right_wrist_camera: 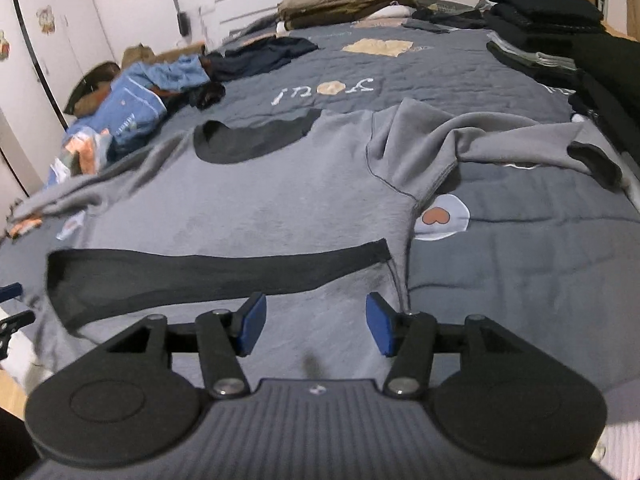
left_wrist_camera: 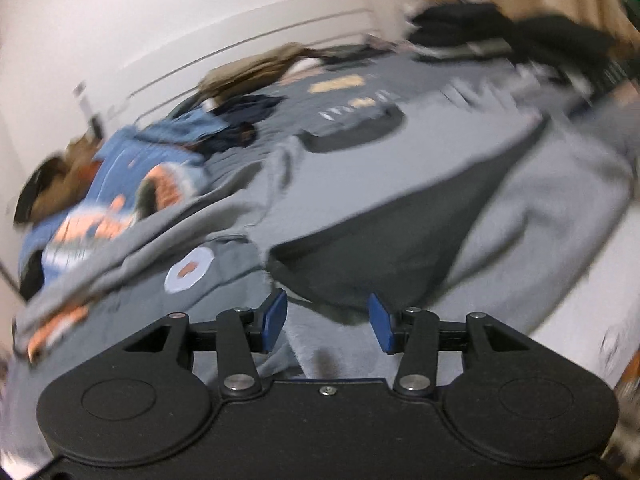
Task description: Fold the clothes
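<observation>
Currently the grey sweatshirt (right_wrist_camera: 280,184) lies spread flat on the bed (right_wrist_camera: 520,272), filling the centre of the right wrist view. Black hem band (right_wrist_camera: 208,276) sits at lower left of frame, black collar (right_wrist_camera: 252,140) at upper centre. One sleeve trails off to the left edge; the other sleeve (right_wrist_camera: 500,140) is bunched and partly turned over at upper right, black cuff (right_wrist_camera: 596,162) at its end. So the body is laid out but not folded, and the right-frame sleeve needs straightening or folding in. Whether this is one of many garments or the last, I can't tell.

Left tool (left_wrist_camera: 328,320): wide apart, holding nothing, hovering over the hem at lower centre of its own view. That view is motion-blurred, so detail is poor.

Right tool (right_wrist_camera: 316,326): also wide, empty, just above the fabric near the hem's right end.

Around, left to right in the right wrist view:
- loose blue clothes pile (right_wrist_camera: 136,100) at upper left, unfolded
- dark garment (right_wrist_camera: 264,54) upper centre-left, loose
- olive stack (right_wrist_camera: 340,6) top centre, looks folded
- black stack (right_wrist_camera: 544,8) upper right, folded

Obstructions: none on the sweatshirt itself. The black stack is near the cuff, so it limits room at the right of frame.
</observation>
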### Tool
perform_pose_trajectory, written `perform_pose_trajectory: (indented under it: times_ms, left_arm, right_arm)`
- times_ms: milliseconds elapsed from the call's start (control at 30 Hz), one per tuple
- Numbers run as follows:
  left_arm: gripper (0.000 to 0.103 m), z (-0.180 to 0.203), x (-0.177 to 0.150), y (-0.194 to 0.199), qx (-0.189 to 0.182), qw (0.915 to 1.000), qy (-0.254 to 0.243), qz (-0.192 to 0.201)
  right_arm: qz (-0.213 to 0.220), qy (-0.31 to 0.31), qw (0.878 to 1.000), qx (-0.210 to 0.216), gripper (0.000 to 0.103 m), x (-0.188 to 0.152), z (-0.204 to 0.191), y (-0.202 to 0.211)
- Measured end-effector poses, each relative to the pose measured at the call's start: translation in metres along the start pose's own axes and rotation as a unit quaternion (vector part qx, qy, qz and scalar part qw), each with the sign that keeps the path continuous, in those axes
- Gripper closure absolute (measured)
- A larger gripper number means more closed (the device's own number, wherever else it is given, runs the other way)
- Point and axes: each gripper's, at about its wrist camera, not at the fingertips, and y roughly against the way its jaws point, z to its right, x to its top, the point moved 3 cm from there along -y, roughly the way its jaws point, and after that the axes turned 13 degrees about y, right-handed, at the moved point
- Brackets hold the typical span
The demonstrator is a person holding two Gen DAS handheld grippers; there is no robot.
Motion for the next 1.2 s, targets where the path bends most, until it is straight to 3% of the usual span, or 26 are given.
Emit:
perform_pose_trajectory:
  times_ms: [167,333,567,600,633,667,800,1033,1200]
  left_arm:
    - [0.057,0.019,-0.004,-0.008,-0.027,0.9979,-0.058,0.011]
    - [0.057,0.03,-0.011,-0.022,-0.035,0.9945,-0.099,-0.005]
    - [0.06,0.026,0.0,-0.026,-0.041,0.9965,-0.072,0.005]
    - [0.068,0.025,0.002,-0.026,-0.042,0.9968,-0.068,0.007]
    - [0.092,0.025,0.003,-0.027,-0.043,0.997,-0.064,0.009]
    - [0.096,0.024,0.005,-0.027,-0.044,0.9972,-0.06,0.011]
    - [0.096,0.021,0.012,-0.029,-0.047,0.9978,-0.044,0.017]
    - [0.096,0.001,0.038,-0.042,0.001,0.9983,0.007,0.058]
    - [0.096,-0.01,0.041,-0.047,-0.003,0.9987,0.041,0.029]
  right_arm:
    - [0.018,0.001,1.0,0.008,0.049,0.001,0.003,-0.006]
    - [0.072,-0.017,0.997,0.021,0.049,0.002,0.003,0.006]
    - [0.065,0.022,0.995,0.077,0.047,0.003,-0.025,0.007]
    - [0.062,0.027,0.994,0.082,0.047,0.003,-0.031,0.006]
    - [0.058,0.032,0.994,0.088,0.047,0.003,-0.036,0.004]
    - [0.06,0.034,0.993,0.091,0.047,0.002,-0.04,0.004]
    - [0.064,0.043,0.992,0.1,0.046,0.0,-0.055,0.004]
    - [0.059,0.054,0.994,0.074,0.046,-0.002,-0.06,-0.004]
    - [0.043,0.056,0.996,0.058,0.046,-0.005,-0.053,-0.014]
